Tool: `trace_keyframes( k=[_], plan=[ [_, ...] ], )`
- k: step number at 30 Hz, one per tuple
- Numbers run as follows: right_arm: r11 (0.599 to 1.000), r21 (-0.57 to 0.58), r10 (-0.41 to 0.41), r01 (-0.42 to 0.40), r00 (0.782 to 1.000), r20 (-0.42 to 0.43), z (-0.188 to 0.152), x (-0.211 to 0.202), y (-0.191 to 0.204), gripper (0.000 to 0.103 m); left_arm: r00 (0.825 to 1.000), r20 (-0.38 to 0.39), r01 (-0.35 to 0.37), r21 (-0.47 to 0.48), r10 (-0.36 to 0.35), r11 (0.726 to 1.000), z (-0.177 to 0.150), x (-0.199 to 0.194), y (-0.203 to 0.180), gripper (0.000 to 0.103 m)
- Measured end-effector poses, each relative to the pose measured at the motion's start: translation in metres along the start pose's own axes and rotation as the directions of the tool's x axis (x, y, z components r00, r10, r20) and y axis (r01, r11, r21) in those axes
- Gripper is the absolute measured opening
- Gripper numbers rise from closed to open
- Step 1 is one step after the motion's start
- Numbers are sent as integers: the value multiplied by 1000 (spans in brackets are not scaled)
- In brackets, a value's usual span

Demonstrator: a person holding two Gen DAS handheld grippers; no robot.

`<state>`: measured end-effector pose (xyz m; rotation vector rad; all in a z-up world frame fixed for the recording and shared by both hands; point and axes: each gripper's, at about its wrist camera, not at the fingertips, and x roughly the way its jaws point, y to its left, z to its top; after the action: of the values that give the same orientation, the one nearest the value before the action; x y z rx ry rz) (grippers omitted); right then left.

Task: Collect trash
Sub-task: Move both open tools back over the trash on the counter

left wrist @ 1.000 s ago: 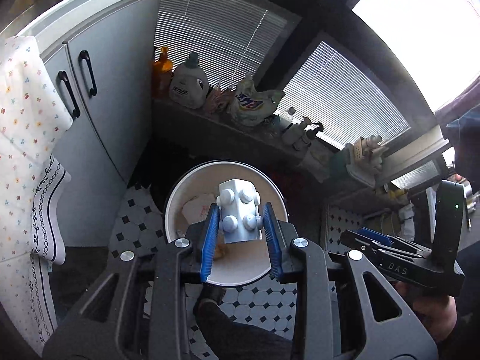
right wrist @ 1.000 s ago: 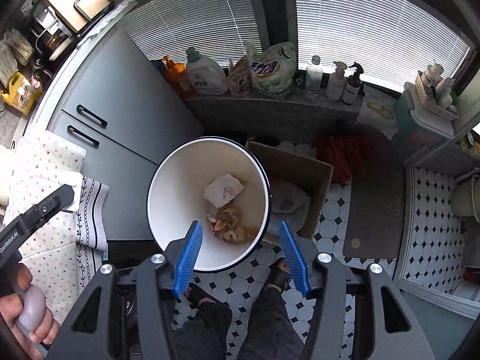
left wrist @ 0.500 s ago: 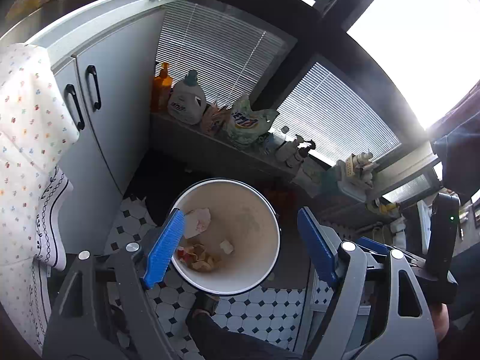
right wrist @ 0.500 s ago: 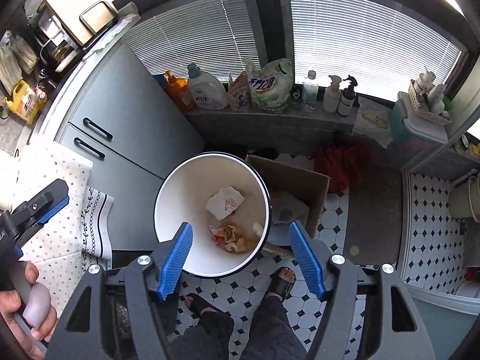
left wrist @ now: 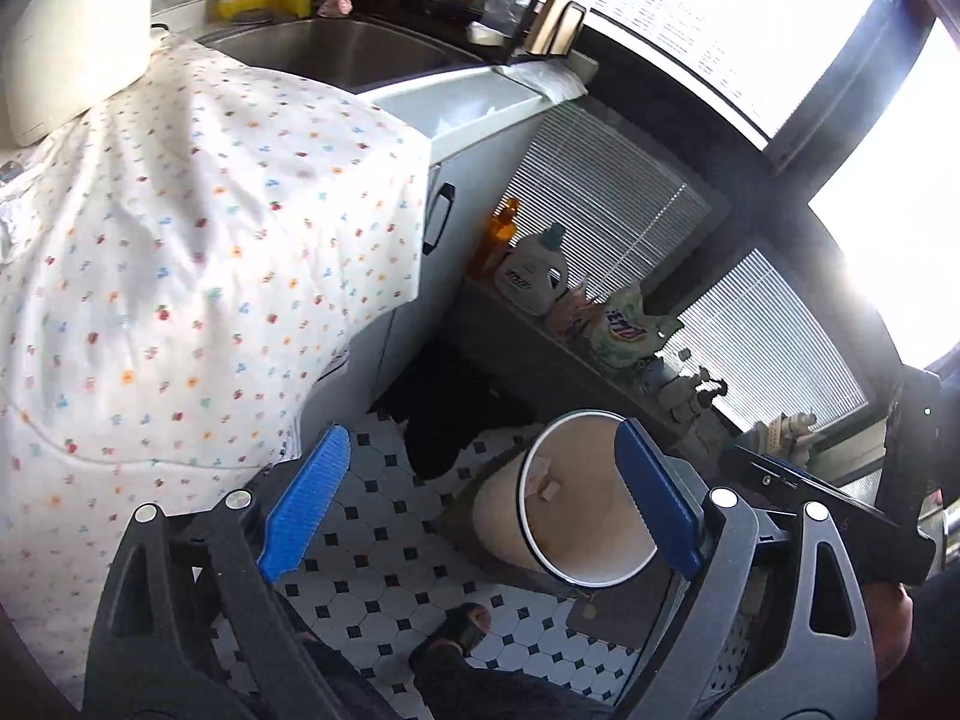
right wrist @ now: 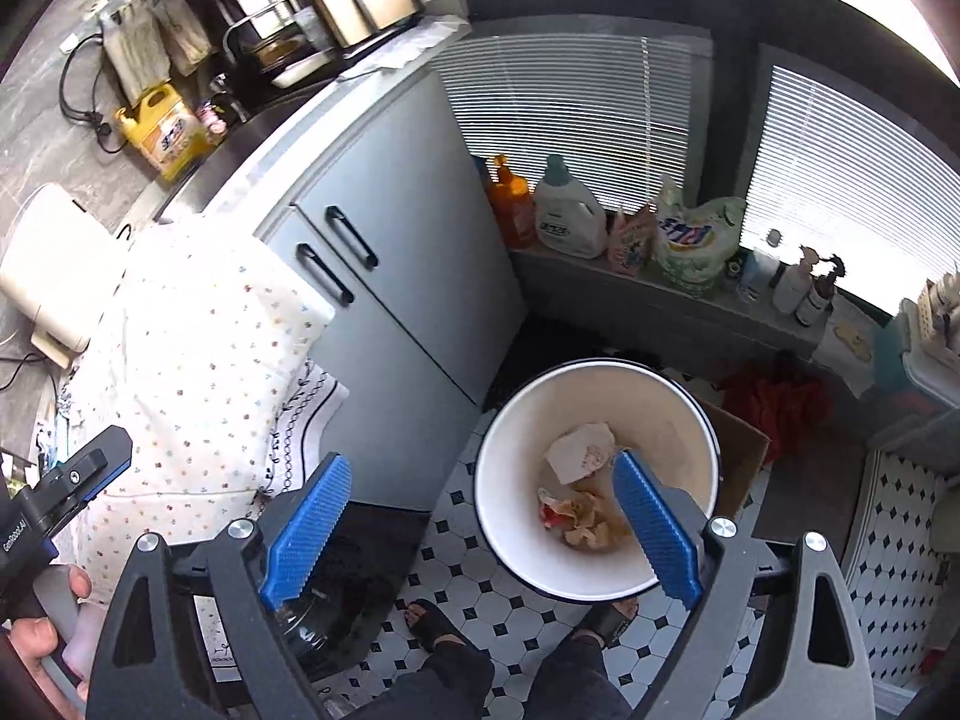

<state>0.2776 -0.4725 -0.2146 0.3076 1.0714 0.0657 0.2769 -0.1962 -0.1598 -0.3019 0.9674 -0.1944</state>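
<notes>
The white trash bin (right wrist: 648, 414) stands on the tiled floor, with a white paper scrap (right wrist: 579, 450) and crumpled wrappers (right wrist: 585, 522) at its bottom. My right gripper (right wrist: 480, 525) hangs high above the bin's left rim. Its jaws are opening wide and nothing is between them. In the left wrist view the bin (left wrist: 594, 528) lies low and to the right, with paper bits (left wrist: 543, 477) showing inside. My left gripper (left wrist: 480, 501) is well above the floor to the bin's left, its jaws also opening and empty.
A grey cabinet (right wrist: 384, 300) with black handles stands left of the bin, and a floral cloth (right wrist: 198, 348) hangs beside it. A cardboard box (right wrist: 741, 456) sits behind the bin. Detergent bottles (right wrist: 567, 216) line the window ledge. The person's sandalled feet (right wrist: 432, 624) are on the tiles.
The left gripper let go of a grey studded brick over the bin and opened wide. The right jaws widened too. Both hands rose and swung left, towards the cloth and cabinet.
</notes>
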Motion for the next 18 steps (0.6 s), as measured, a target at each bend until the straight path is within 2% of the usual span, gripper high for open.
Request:
trace_keyframes(
  k=[5,18],
  plan=[
    [994,-85,64,-63,998,9,7,3,64,95,994,76,-69,-76,75,995,0,-43,54,96],
    [944,-275,184,-183,983,-20,1,13,220,95,954,197,-170,-277,228,946,-6,-133,187,97]
  ],
)
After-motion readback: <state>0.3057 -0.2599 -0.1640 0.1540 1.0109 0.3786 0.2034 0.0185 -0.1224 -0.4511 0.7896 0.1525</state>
